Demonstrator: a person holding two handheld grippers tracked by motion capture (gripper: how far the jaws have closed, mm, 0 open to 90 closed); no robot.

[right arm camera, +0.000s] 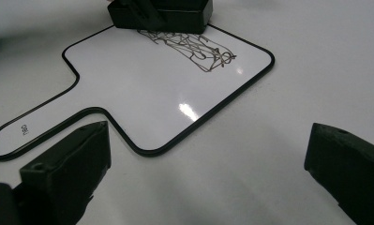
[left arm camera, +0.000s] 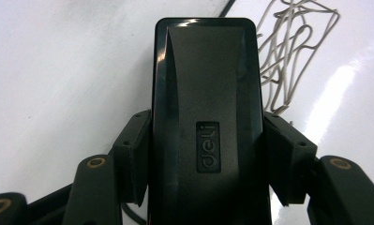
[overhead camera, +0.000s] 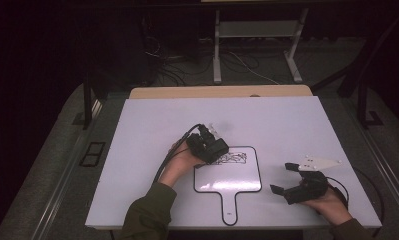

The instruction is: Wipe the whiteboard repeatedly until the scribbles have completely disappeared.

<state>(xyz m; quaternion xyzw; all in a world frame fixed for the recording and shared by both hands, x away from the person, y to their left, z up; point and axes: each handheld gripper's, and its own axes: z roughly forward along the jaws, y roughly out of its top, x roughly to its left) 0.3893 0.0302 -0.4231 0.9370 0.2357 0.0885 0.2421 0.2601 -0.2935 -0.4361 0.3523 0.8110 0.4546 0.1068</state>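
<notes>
While your left gripper (left arm camera: 201,187) clamps the deli eraser (left arm camera: 205,117), most scribbles (right arm camera: 194,49) on the whiteboard paddle (right arm camera: 142,93) remain; right gripper (right arm camera: 208,173) idles open

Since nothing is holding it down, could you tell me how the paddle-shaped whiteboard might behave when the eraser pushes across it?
The whiteboard looks thin, flat and glossy on a smooth table, so it may slide. The eraser, clamped in the left gripper, looks rigid.

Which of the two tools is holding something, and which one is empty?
The left tool grips the black eraser; the right tool stands open and empty.
</notes>
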